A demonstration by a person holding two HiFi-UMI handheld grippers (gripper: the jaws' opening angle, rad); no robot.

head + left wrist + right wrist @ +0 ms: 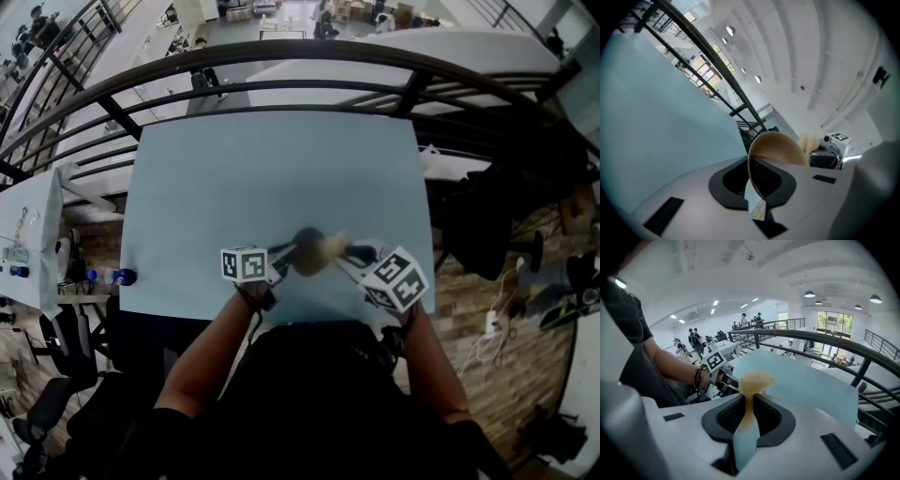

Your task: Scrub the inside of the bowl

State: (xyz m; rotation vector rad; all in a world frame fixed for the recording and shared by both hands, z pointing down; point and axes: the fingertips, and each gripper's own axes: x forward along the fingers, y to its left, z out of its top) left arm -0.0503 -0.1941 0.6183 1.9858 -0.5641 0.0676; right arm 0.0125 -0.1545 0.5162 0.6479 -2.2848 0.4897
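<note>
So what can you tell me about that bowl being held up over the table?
The bowl is small, round and thin-walled, pale tan inside and dark brown outside in the head view, perhaps wood. Nothing shows inside it. It is tipped on its side above the pale blue table, with the left gripper pinching its rim. A tan scrubber sits beside its rim; whether they touch is unclear.
</note>
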